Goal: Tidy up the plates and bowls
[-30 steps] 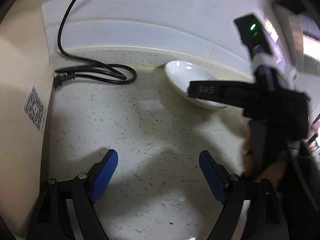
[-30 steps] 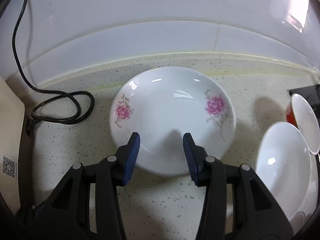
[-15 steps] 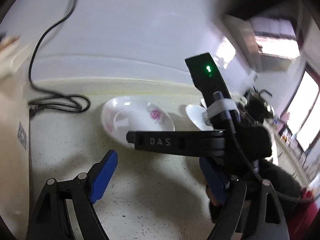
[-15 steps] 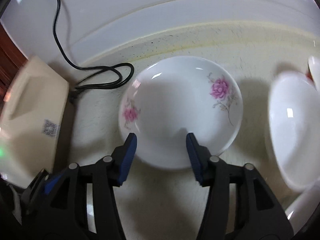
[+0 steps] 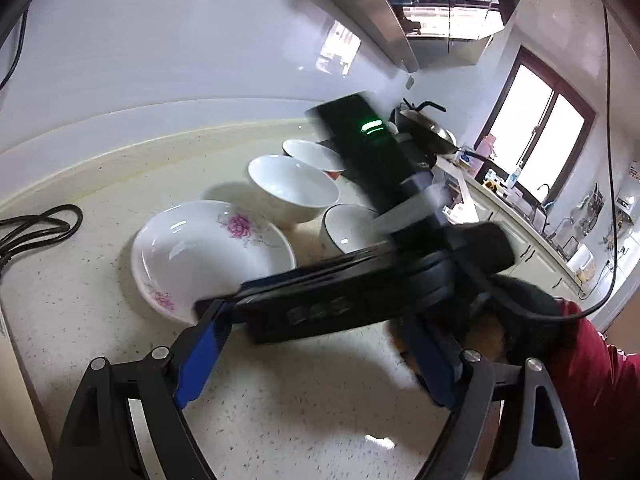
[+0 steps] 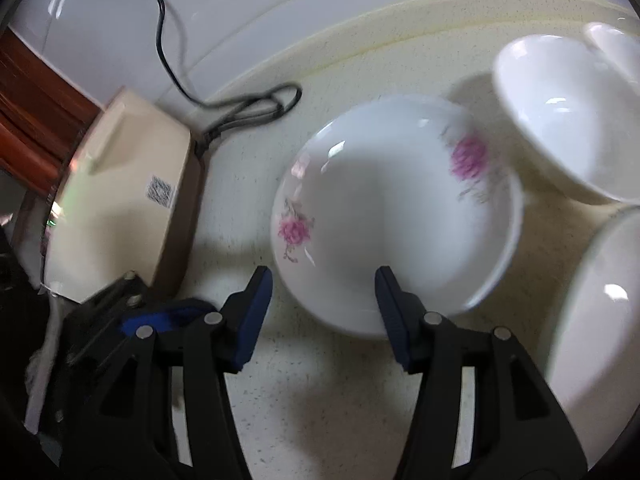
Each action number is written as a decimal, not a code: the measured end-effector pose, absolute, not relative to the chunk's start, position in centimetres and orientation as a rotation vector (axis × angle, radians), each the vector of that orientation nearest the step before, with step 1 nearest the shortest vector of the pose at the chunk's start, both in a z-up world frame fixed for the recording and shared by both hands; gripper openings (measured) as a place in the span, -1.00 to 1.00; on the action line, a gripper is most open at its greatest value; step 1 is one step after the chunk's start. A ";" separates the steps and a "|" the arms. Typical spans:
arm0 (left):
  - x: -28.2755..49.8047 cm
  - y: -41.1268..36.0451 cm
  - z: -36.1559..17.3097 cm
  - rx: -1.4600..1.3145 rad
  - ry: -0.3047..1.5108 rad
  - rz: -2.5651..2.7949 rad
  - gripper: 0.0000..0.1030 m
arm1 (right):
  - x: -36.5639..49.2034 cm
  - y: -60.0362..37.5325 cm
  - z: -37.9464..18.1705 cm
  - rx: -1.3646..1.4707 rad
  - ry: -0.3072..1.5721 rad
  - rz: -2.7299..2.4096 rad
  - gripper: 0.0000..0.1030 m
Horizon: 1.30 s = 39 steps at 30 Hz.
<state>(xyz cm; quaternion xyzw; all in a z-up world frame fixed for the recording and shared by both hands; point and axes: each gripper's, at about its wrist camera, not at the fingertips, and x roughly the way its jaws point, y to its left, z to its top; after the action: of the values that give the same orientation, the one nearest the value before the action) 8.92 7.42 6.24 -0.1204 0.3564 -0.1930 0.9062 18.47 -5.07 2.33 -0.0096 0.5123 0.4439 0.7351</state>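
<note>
Your right gripper (image 6: 324, 312) has let go of the flowered plate (image 6: 392, 216).

The plate now rests on the counter (image 6: 320, 400) beside the bowls (image 6: 560, 120); right jaws half-wide, left gripper (image 5: 316, 360) wide and empty. Next dish can follow.

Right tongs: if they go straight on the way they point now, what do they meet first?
Probably the near rim of the flowered plate, which lies just ahead of the open right tongs. Depth is hard to judge, so they may touch the counter first.
</note>
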 end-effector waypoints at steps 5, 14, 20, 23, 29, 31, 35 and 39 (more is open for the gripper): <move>9.9 10.1 5.3 -0.341 0.762 -0.190 0.75 | 16.1 -6.7 6.3 -0.123 0.906 0.869 0.13; 11.0 11.8 3.1 -0.368 0.807 0.057 0.75 | 21.8 -3.7 3.3 -0.313 1.077 0.610 0.14; 12.0 11.3 1.9 -0.374 0.824 0.089 0.75 | 21.4 -3.7 3.6 -0.313 1.047 0.584 0.21; 11.7 12.2 1.5 -0.371 0.816 0.137 0.75 | 20.8 -4.4 4.3 -0.290 1.024 0.598 0.26; 11.5 12.1 1.7 -0.332 0.784 0.155 0.72 | 20.6 -5.7 5.5 -0.227 1.001 0.589 0.26; 11.5 11.1 2.0 -0.197 0.726 0.170 0.71 | 20.4 -6.1 5.9 -0.206 0.993 0.597 0.26; 12.1 10.3 2.0 -0.043 0.717 0.183 0.71 | 20.0 -5.3 6.1 -0.192 0.969 0.596 0.29; 12.4 10.4 1.6 0.009 0.758 0.122 0.66 | 20.1 -6.0 6.4 -0.181 0.962 0.565 0.30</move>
<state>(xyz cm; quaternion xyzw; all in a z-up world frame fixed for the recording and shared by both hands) 12.39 10.43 1.57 0.0046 0.3697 0.0596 0.9272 20.09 -5.96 6.45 -0.0859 0.4556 0.2678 0.8446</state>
